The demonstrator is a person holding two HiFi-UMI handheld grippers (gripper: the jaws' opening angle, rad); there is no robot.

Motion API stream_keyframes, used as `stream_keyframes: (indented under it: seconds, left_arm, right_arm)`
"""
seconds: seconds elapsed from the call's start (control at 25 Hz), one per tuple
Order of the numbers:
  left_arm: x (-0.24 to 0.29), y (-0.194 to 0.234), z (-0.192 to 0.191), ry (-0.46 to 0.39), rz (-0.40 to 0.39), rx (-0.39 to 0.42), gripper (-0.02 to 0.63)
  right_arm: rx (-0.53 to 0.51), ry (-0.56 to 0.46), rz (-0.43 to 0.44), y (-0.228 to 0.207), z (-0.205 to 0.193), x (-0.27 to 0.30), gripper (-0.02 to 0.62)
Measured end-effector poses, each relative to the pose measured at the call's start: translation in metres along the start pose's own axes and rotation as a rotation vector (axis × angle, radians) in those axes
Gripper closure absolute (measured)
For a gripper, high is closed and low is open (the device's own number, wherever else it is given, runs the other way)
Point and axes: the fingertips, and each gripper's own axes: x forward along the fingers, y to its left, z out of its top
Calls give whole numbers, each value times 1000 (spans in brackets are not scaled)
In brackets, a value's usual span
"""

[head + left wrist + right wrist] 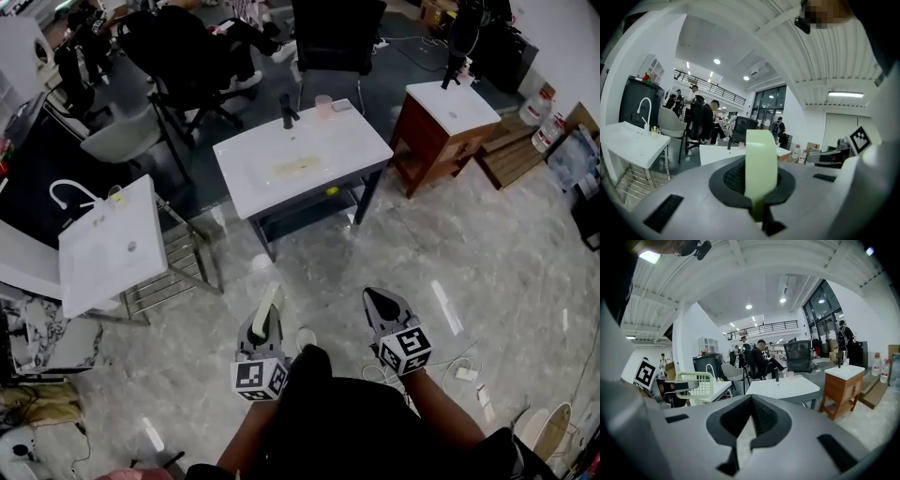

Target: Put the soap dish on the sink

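Plainly the soap dish (272, 295) is not yet at its place. It sits clamped on edge in the left gripper (264, 323), well short of the middle sink (356, 150), over the marble floor (422, 262) on that sink's near side. The jaws pinch the pale green dish across its thin rim, so its slatted face stands upright. That hold suits carrying, but I judge it will need a roll to flat before the dish can rest on the sink's top. The right gripper (378, 300) hangs just beside the left, equally far from the sink, its jaws pressed together on nothing. It is probably idle because one gripper is enough for so light a thing. Along the sink's far edge stand a black tap (288, 112) and a pink cup (323, 105), and a yellowish patch (300, 167) lies in the basin, so the bare white ledge on the near side looks the likeliest landing spot. A left sink (108, 248) and a cabinet sink (452, 105) flank the middle one, and I cannot tell which the task means.
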Motion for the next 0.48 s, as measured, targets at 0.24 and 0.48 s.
stream_keyframes:
  seconds: [0.24, 0.48]
  left_arm:
    - [39, 42, 17, 4, -10, -27, 591]
    - [73, 82, 18, -3, -52, -37, 591]
  right_arm:
    - [-5, 24, -13, 3, 25, 57, 598]
    - [-74, 27, -5, 23, 48, 108, 598]
